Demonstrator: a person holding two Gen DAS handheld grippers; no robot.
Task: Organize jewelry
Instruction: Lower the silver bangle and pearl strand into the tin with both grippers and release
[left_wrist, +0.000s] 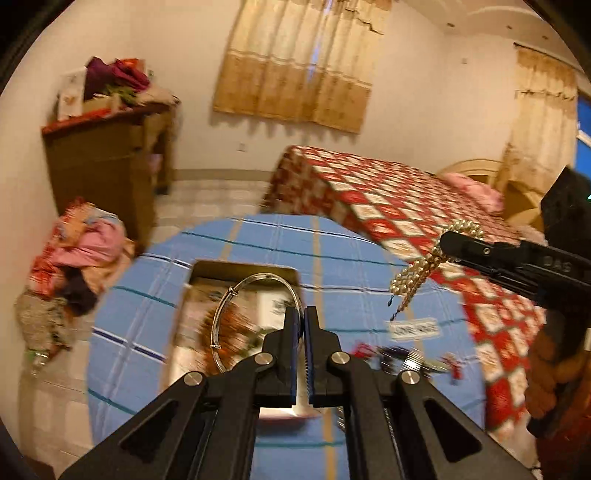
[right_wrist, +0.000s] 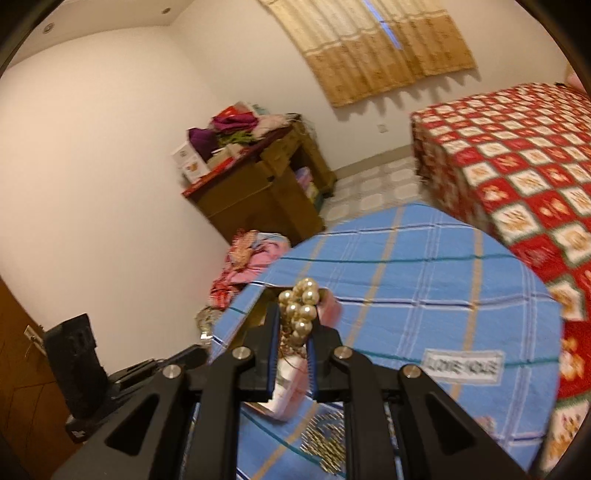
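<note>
My left gripper (left_wrist: 303, 317) is shut on the edge of a thin silver bangle (left_wrist: 218, 317), which hangs above an open box (left_wrist: 207, 271) on the blue plaid table (left_wrist: 258, 236). In the left wrist view my right gripper (left_wrist: 448, 242) comes in from the right, a string of cream pearls (left_wrist: 417, 273) dangling from its tip. The right wrist view shows the right gripper (right_wrist: 293, 326) shut on that pearl string (right_wrist: 301, 304), held over the table (right_wrist: 424, 277) and a pinkish-white box (right_wrist: 286, 395). The left gripper's black body (right_wrist: 74, 362) sits at the lower left there.
More jewelry lies blurred on the cloth (left_wrist: 406, 358), with a golden piece (right_wrist: 325, 443) near the front. A bed with a red checked cover (left_wrist: 388, 192) stands close behind the table. A wooden cabinet (left_wrist: 107, 162) and a heap of clothes (left_wrist: 74, 258) are to the left.
</note>
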